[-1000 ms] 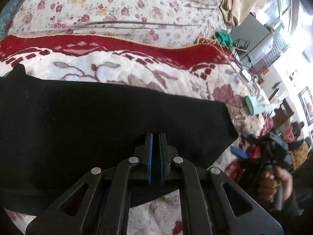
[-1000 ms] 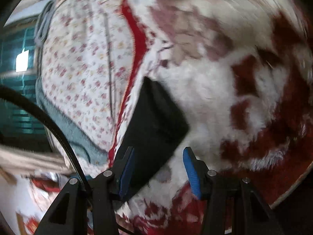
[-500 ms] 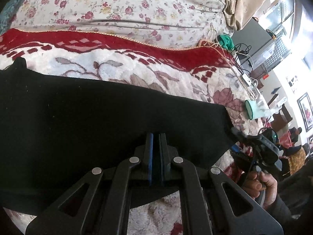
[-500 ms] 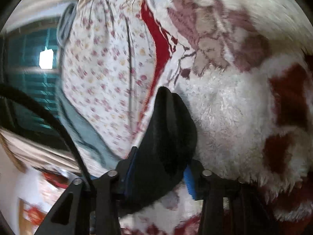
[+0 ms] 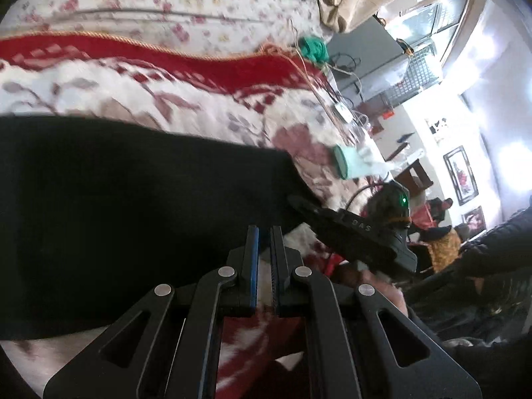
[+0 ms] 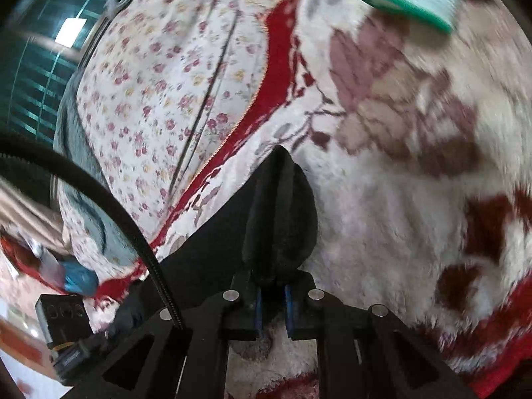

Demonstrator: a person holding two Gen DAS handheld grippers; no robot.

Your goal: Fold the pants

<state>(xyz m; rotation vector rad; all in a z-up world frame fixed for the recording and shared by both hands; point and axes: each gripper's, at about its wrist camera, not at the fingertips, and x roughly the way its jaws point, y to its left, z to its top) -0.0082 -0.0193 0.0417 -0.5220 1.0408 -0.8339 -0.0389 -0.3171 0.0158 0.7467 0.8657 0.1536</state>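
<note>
Black fabric of the pants (image 6: 279, 219) is bunched between the blue pads of the right gripper (image 6: 273, 294), whose jaws have just been closing and now pinch the corner of the garment so that it rises in a rounded fold ahead of the fingers. From that pinch the cloth runs off to the left, over the plush red-and-white blanket (image 6: 382, 232) on which it lies. In the left wrist view the left gripper (image 5: 263, 242) has its jaws drawn to a narrow slit at the near edge of the pants (image 5: 133, 206); blanket shows through the gap, and whether cloth is caught lower down I cannot tell. The pants spread as a wide dark band across the blanket (image 5: 166, 99), and the right gripper (image 5: 299, 204) reaches in from the right with its tips on the far right corner. Beyond the blanket's red border lies a flowered sheet (image 5: 166, 0). A pale green-rimmed object (image 5: 349, 166) rests near the bed's edge, and a tangle of green yarn (image 5: 312, 46) lies further back.
</note>
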